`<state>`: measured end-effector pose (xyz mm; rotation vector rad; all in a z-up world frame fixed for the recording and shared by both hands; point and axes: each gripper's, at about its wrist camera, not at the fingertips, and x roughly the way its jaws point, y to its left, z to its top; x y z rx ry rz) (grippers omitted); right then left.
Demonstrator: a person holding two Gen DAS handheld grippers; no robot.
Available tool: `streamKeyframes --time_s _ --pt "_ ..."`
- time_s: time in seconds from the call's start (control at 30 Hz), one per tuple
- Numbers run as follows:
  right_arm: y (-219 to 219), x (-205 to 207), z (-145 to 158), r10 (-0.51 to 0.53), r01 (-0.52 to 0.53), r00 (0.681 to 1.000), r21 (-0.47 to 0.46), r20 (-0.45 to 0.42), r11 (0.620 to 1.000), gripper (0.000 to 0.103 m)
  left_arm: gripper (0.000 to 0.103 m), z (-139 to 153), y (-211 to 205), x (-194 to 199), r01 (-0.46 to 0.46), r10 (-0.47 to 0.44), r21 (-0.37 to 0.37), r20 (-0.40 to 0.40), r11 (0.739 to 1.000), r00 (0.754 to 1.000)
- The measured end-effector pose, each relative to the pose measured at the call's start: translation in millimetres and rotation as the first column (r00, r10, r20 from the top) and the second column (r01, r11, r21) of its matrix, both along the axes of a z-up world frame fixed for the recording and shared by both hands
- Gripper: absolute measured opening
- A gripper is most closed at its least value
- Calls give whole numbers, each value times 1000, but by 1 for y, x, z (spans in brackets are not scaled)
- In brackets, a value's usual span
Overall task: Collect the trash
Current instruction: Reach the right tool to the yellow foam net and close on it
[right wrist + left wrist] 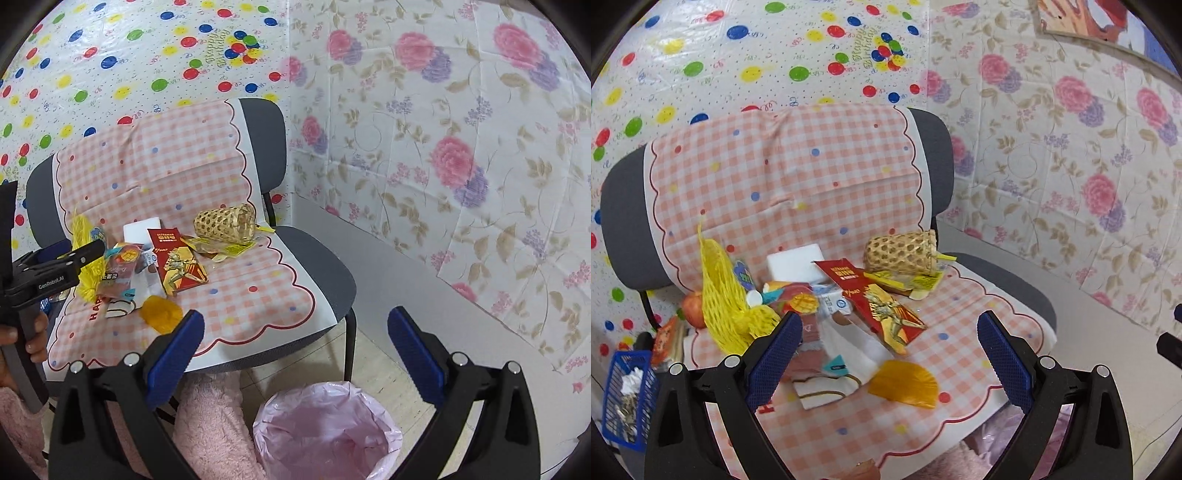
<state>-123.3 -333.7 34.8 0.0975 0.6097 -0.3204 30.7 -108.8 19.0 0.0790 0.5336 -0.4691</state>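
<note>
Trash lies on a chair seat covered by a pink checked cloth: a yellow foam net, a red card packet, an orange fan-shaped piece, white wrappers and yellow scraps under a woven basket. My left gripper is open and empty, just above the wrappers and the orange piece. My right gripper is open and empty, over the seat's front edge and above a bin lined with a pink bag. The left gripper also shows in the right wrist view.
A white block and an apple sit among the trash. A blue mesh basket stands left of the chair. Patterned sheets cover the walls. Pink fluffy fabric lies below the seat beside the bin.
</note>
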Motion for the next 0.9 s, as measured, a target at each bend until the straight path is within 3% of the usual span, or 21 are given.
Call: streamKeyframes --time_s 0.23,0.5,0.63,0.73,0.8,0.83,0.87,0.9 --pt "25 15 -2 96 -96 995 -20 3 995 97 95 -2 20 -6 -50 50 9 20 999 999" --pt "54 65 -43 284 -284 959 -7 15 959 97 96 -29 80 -3 -195 198 82 -23 977 980" --pt "71 104 -70 429 -426 902 54 -52 903 97 96 -51 104 0 -263 279 168 -75 950 957" --pt "79 126 -89 509 -502 859 101 -60 859 97 96 -65 123 4 -292 316 158 -161 943 935" --pt "86 145 -103 556 -544 827 136 -83 828 89 96 -73 130 6 -329 356 171 -171 929 918" --pt "89 152 -108 580 -565 809 150 -92 812 74 96 -78 132 8 -350 382 189 -172 917 908" --pt "93 161 -114 604 -585 790 162 -107 794 68 96 -81 134 10 -364 399 200 -176 910 900" --pt "96 168 -118 622 -602 775 168 -115 781 68 96 -84 136 10 -373 408 202 -179 906 895"
